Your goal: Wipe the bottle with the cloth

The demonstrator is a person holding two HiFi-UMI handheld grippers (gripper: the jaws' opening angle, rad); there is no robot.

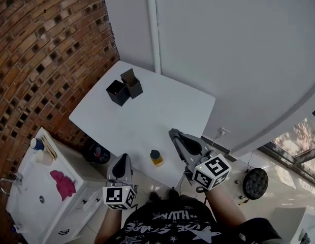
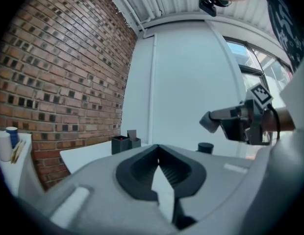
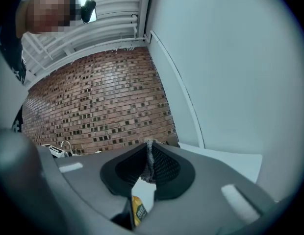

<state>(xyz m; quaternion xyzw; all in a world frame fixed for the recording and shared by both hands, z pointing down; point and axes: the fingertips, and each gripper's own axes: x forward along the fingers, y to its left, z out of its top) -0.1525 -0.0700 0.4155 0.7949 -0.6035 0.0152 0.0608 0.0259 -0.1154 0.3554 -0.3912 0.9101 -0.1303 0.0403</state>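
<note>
A small bottle with a dark cap and a yellow body stands near the front edge of the white table. My left gripper is shut and empty just left of it, at the table's edge. Its jaws meet with nothing between them, and the bottle cap shows beyond. My right gripper hovers right of the bottle, shut on a strip of grey fuzzy cloth. The bottle's yellow label peeks out below those jaws.
Two black open boxes stand at the table's far left corner. A white sink counter at the lower left holds a pink cloth and a blue-capped container. Brick wall on the left, white wall behind the table.
</note>
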